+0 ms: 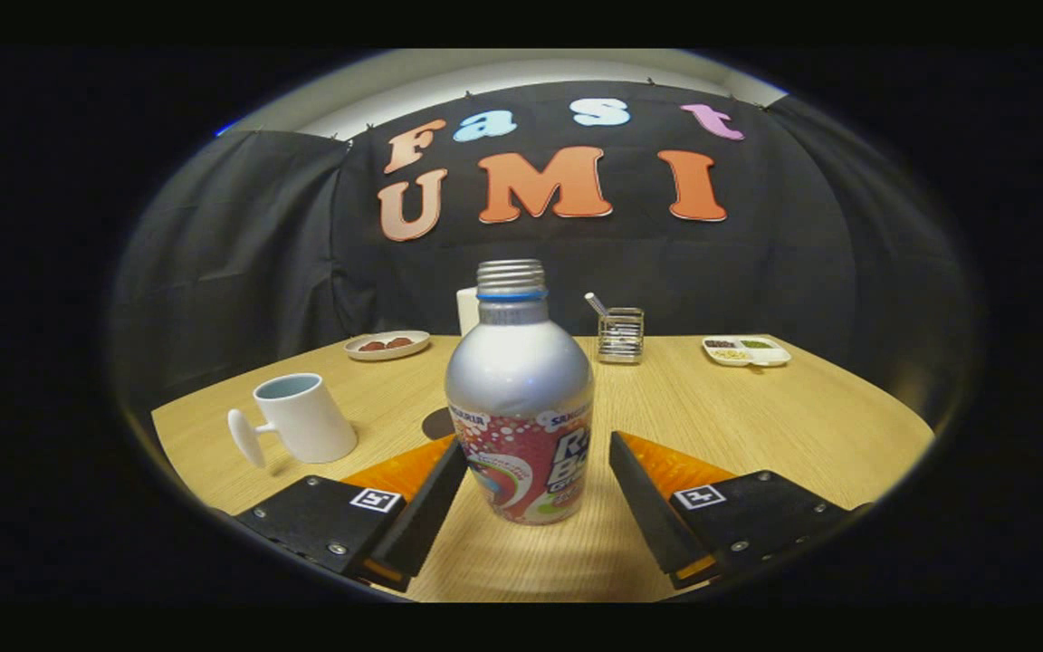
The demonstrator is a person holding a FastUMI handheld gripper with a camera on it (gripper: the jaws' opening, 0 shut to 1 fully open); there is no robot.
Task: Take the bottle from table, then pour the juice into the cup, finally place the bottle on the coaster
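Jaws released and spread wide, one on each side of the bottle (pixel 520 398), neither one touching it: the gripper (pixel 535 484) is lined up for the take. The bottle stands upright on the worktop (pixel 847 426), between the jaws, with its printed lower body level with the fingertips (pixel 623 453) and its silver shoulder and threaded neck rising above them. No cap is on the neck, so the mouth appears open. A gap shows on each side, seemingly narrower at the left finger than at the right.

Judged from this position, the step in hand is the grasp. It should go best if the gripper is centred so both jaws meet the body together, since contact on one side first could push or tip the bottle. Closing on the straight lower wall, below the curved shoulder, should give the firmest seat. With the mouth open, the lift ought to stay vertical until the pour.

To the left, near the left finger, stands the white cup (pixel 304 418), its handle turned away from the bottle. A dark round patch, probably the coaster (pixel 438 424), shows just behind the bottle, largely hidden by it. Farther back lie a small plate (pixel 387 345), a wire holder (pixel 620 335) and a divided dish (pixel 747 350).
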